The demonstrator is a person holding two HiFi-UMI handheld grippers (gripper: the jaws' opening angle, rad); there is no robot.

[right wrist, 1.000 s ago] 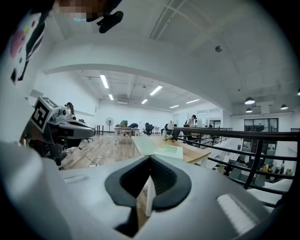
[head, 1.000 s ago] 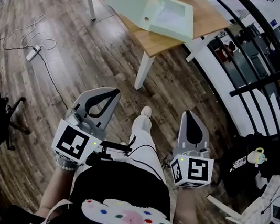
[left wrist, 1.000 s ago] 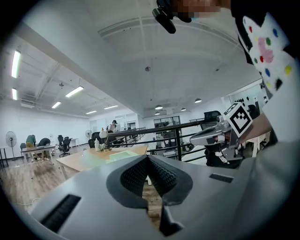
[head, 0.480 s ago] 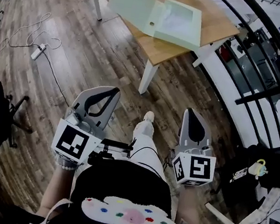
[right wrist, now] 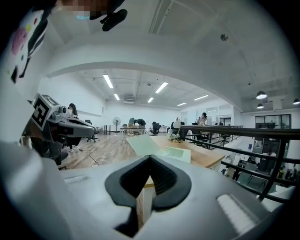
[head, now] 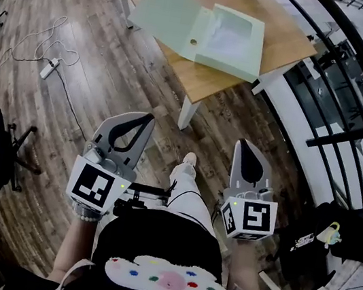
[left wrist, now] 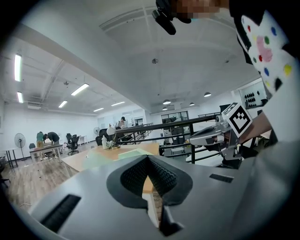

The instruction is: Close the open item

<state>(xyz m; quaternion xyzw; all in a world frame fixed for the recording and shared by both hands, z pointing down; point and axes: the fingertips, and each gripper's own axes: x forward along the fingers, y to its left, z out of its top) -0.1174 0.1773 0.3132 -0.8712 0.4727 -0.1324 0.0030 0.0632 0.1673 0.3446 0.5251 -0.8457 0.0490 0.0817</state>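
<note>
Left hand-held gripper (head: 142,118) hovers over plank floor (head: 132,70) before wooden table (head: 289,38).

Open-plan office: wood floor (head: 109,81) beneath the left gripper (head: 143,118), wooden table (head: 283,34) ahead of it, black railing (left wrist: 187,123) off to its right, swivel chairs (left wrist: 72,143), pedestal fan (left wrist: 19,139) and staffed desks (left wrist: 44,149) far ahead-left, strip lights (left wrist: 80,89) overhead.

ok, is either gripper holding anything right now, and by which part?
Nothing is held. The left gripper and right gripper are both shut and empty; the open green file box lies untouched on the table.
</note>
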